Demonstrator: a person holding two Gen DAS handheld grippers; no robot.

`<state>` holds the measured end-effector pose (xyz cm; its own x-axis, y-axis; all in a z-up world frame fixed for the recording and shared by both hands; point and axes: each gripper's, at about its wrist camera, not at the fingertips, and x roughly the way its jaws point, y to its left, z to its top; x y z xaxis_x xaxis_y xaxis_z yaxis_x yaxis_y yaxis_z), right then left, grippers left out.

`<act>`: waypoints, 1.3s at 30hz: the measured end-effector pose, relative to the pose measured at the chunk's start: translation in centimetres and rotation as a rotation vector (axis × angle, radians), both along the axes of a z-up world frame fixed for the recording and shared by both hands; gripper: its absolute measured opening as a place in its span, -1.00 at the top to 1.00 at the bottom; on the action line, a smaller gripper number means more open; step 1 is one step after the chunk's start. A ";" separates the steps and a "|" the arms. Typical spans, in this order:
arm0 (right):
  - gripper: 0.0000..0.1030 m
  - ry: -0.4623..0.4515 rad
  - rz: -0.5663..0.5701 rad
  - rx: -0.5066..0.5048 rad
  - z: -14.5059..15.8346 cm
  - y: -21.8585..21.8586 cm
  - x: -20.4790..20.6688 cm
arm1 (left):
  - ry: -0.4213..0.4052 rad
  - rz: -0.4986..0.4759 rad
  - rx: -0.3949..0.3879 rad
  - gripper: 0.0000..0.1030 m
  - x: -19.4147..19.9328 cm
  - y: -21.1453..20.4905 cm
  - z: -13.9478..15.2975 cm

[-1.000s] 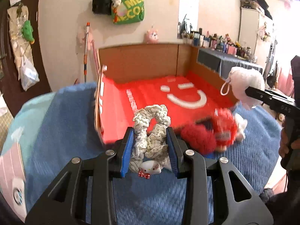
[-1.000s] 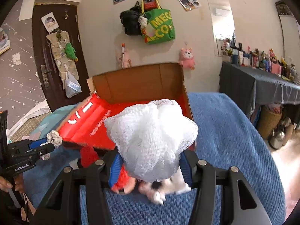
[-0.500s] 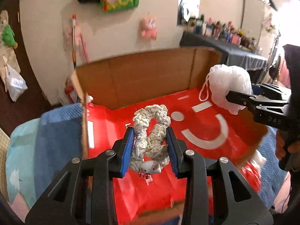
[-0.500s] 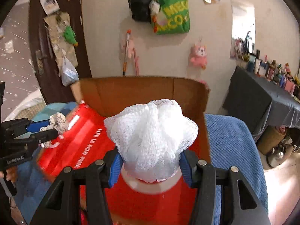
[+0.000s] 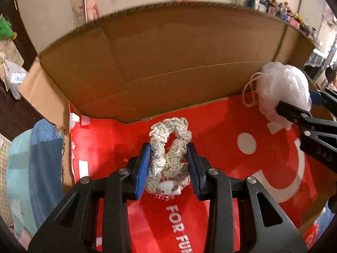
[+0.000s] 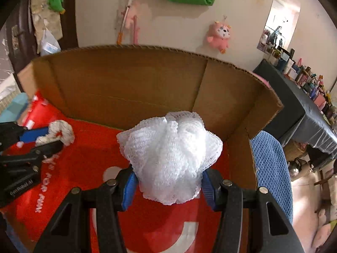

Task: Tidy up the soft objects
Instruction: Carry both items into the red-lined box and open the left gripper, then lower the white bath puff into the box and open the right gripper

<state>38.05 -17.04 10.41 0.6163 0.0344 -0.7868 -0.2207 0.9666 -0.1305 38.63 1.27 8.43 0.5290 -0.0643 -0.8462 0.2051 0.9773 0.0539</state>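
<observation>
Blue-padded left claw clamps cream scrunchie; right claw clamps white bath pouf, both over box w/ red floor. Risk: pouf at 2 o'clock snags, cord catches pad on release.

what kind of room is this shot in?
Likely a lived-in bedroom at home. A blue blanket covers what looks like a bed under the cardboard box, a pink plush toy hangs on the wall, and a dark-draped table carries crowded small bottles and trinkets.
</observation>
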 end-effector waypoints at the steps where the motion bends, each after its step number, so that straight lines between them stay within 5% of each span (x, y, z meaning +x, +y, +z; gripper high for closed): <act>1: -0.09 0.012 -0.001 0.002 -0.2 -0.1 0.3 | 0.009 0.008 0.002 0.37 0.3 0.1 -0.3; 19: -0.16 0.084 -0.018 -0.004 -2.4 -0.2 1.7 | 0.039 0.064 -0.001 0.31 2.2 0.6 -2.4; 39: -0.28 0.098 -0.016 -0.004 -2.2 -1.3 2.8 | 0.020 0.050 -0.009 -0.26 1.8 0.8 -2.2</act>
